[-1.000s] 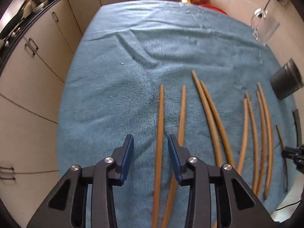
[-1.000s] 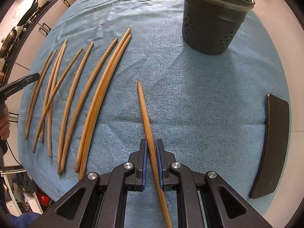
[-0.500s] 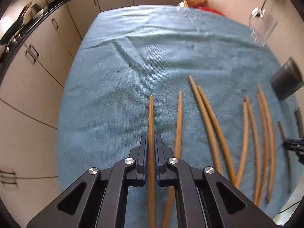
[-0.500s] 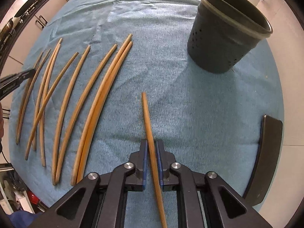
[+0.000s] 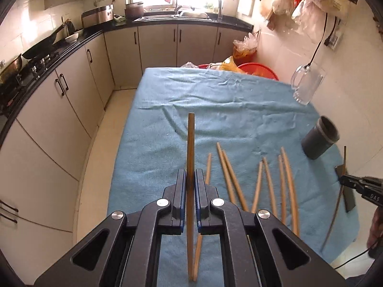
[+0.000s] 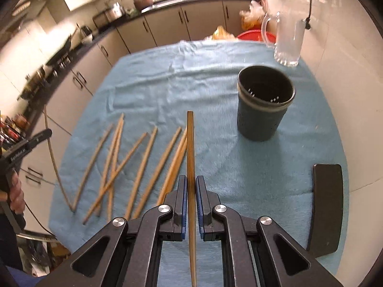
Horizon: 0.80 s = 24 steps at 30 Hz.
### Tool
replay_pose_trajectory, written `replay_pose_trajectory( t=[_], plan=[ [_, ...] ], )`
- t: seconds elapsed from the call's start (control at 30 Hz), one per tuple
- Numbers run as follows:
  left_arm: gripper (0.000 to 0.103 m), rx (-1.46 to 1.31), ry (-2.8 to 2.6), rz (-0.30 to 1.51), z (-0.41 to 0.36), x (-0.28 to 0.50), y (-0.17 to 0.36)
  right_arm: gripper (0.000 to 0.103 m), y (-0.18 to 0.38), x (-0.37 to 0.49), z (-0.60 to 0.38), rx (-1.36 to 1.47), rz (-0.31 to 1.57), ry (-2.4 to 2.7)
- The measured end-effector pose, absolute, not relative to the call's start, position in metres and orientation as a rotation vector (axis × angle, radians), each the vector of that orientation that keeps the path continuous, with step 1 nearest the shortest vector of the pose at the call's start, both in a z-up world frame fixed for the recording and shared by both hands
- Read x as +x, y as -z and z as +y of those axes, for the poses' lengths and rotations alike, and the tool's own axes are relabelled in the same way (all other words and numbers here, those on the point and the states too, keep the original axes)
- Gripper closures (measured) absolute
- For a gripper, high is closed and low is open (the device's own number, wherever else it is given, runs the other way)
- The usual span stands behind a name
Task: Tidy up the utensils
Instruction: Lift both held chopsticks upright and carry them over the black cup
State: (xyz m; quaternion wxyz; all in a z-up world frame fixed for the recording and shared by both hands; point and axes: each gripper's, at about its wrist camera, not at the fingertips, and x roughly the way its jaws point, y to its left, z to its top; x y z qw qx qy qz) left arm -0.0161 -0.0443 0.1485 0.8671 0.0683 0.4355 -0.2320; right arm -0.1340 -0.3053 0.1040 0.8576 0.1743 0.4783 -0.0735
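Note:
My left gripper (image 5: 190,179) is shut on a wooden chopstick (image 5: 191,143) and holds it lifted above the blue cloth. My right gripper (image 6: 191,185) is shut on another chopstick (image 6: 190,143), also lifted, left of the dark perforated holder cup (image 6: 264,106). Several more chopsticks (image 5: 258,181) lie side by side on the cloth, also in the right wrist view (image 6: 141,165). The cup shows at the right in the left wrist view (image 5: 319,141). The right gripper with its chopstick shows at the far right there (image 5: 344,181).
The table is covered by a blue towel (image 5: 215,100). A glass mug (image 6: 287,40) stands behind the cup. A black flat object (image 6: 326,205) lies at the right edge. Kitchen cabinets (image 5: 71,95) run along the left; red basins (image 5: 258,70) sit beyond the far edge.
Both grippers have risen from the cloth, each with its chopstick, and tilted up toward the kitchen. The left gripper had closed on its chopstick a second ago.

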Motion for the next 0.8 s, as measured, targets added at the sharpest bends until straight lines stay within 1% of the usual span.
replay_pose_trajectory(
  t=[0.27,0.8],
  plan=[
    [0.097,0.136,0.503,0.819,-0.049,-0.043,-0.19,0.095,-0.136,-0.156,-0.302,0.37,0.877,0.139],
    [0.097,0.149,0.55,0.757,-0.073,-0.059,-0.223,0.095,-0.165,-0.183,-0.327,0.436,0.775,0.169]
  ],
)
